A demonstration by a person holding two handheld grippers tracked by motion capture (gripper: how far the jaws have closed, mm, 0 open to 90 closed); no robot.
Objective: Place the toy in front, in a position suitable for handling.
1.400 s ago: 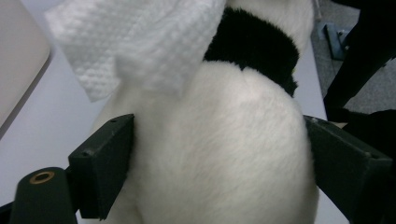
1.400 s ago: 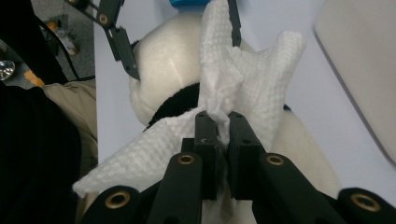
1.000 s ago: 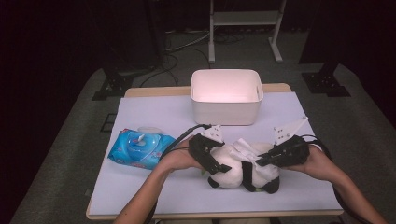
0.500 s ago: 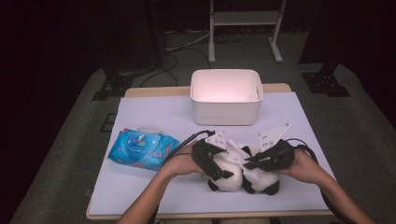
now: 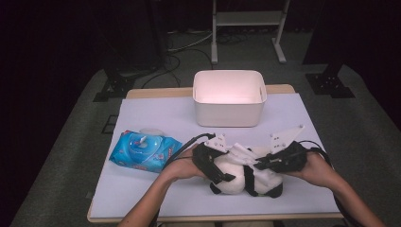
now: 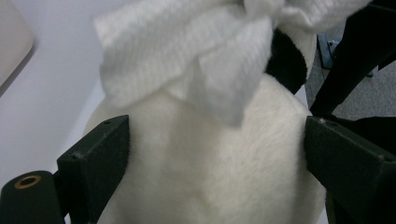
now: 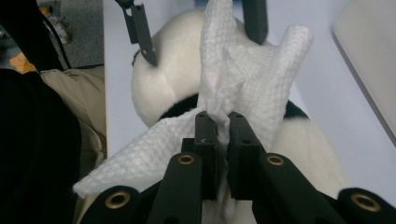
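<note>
High view. The plush panda [image 5: 246, 177] lies on the near half of the table [image 5: 156, 118], in front of the white bin [image 5: 229, 97] and to the right of the blue wipes pack [image 5: 144, 151]. Your left gripper [image 5: 222, 172] holds the toy from its left side; your right gripper [image 5: 262, 163] comes in from the right with a white wipe [image 5: 241, 153] lying across the top of the toy. The step in hand reads as wiping the toy while the other hand steadies it.

Left gripper view. The jaws stand wide apart and press on either flank of the panda's white body [image 6: 210, 168], so they are grasping the toy. The wipe [image 6: 187, 56] hangs over the toy's upper part, next to a black patch of fur [image 6: 285, 60].

Right gripper view. The jaws are clenched on a bunched fold of the wipe [image 7: 252, 79], which fans out above and below them and rests on the panda [image 7: 173, 79]. The tips of your left gripper's jaws show beyond, on the toy.

Next move, as a judgement: keep your left grip firm so the toy does not roll, and draw the wipe across the fur with light pressure. Keep the pinch closed; a loose fold would likely slip out and be left on the toy.
</note>
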